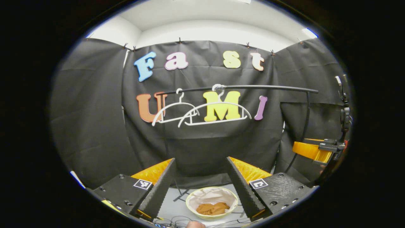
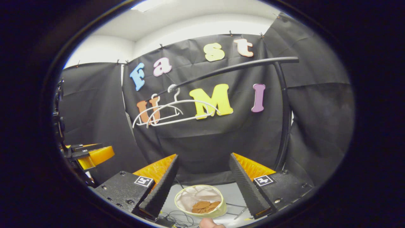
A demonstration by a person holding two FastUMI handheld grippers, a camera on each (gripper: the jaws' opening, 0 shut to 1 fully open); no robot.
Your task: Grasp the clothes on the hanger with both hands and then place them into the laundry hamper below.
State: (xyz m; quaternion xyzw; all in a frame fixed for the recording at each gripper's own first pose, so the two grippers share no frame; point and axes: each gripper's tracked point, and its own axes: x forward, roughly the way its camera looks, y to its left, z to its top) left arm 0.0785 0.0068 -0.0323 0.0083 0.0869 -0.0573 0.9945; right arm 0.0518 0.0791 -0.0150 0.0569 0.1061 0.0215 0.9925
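Note:
A brown garment (image 1: pixel 212 208) lies bunched inside the round laundry hamper (image 1: pixel 205 194) on the floor below. Two white hangers (image 1: pixel 217 103) hang bare on the black rail (image 1: pixel 269 87). My left gripper (image 1: pixel 200 160) is open, held above the hamper with nothing between its fingers. In the right gripper view the same garment (image 2: pixel 204 206) rests in the hamper (image 2: pixel 190 196), under the bare hangers (image 2: pixel 180 101). My right gripper (image 2: pixel 203 155) is open and holds nothing. Each gripper appears at the other's side: the right gripper (image 1: pixel 311 151), the left gripper (image 2: pixel 91 155).
The rail's upright post (image 2: pixel 284 126) stands at the right. Loose cables (image 1: pixel 177 220) lie on the grey floor beside the hamper. A bit of a hand (image 2: pixel 208 223) shows at the bottom edge. Black cloth walls close in the booth.

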